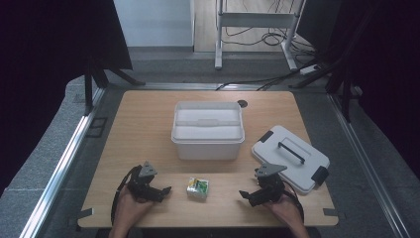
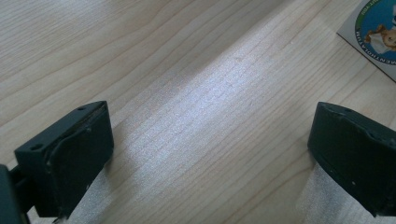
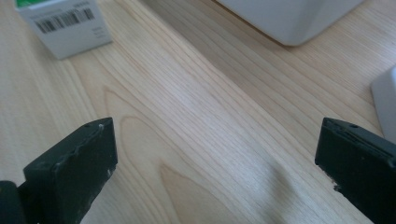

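A small white and green carton (image 1: pixel 197 188) lies on the wooden table (image 1: pixel 148 129) near the front edge, between my two grippers. My left gripper (image 1: pixel 162 192) rests to its left, open, jaws wide apart over bare wood (image 2: pixel 210 140); a corner of the carton (image 2: pixel 373 32) shows at the top right of the left gripper view. My right gripper (image 1: pixel 246 196) sits to the carton's right, open and empty (image 3: pixel 215 158). The carton's barcode side (image 3: pixel 65 25) shows at the top left of the right gripper view.
An open white plastic bin (image 1: pixel 208 130) stands at the table's middle, behind the carton; its corner (image 3: pixel 289 18) shows in the right gripper view. Its grey lid (image 1: pixel 289 157) with a black handle lies flat at the right, close behind my right gripper.
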A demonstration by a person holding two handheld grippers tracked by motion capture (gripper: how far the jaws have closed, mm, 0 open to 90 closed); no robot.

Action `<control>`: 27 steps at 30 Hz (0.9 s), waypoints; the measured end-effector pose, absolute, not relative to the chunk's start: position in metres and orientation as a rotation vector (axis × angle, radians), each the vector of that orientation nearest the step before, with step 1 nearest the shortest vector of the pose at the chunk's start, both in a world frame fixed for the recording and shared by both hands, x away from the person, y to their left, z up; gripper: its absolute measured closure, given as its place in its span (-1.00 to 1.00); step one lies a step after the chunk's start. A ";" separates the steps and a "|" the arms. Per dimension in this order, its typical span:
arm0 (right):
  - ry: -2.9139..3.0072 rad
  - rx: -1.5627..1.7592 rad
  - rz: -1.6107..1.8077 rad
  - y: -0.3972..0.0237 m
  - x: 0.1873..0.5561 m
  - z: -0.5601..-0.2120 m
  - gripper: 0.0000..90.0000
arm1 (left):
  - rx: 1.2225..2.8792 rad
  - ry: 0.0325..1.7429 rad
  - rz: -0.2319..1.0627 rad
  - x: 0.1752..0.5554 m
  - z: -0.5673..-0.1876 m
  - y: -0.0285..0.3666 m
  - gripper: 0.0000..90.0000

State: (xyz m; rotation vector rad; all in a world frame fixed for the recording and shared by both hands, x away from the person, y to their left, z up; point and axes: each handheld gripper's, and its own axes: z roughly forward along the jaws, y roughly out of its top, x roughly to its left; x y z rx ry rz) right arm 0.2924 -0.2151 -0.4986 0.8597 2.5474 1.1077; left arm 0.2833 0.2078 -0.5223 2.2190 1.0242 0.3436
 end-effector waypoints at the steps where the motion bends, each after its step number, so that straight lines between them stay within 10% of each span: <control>1: 2.551 0.858 1.111 -0.214 0.292 -0.497 -1.00 | 2.219 1.024 0.344 0.283 -0.522 0.208 -0.99; 27: 2.718 0.574 1.164 -0.130 0.282 -0.473 -0.93 | 2.219 1.024 0.344 0.283 -0.522 0.208 -0.99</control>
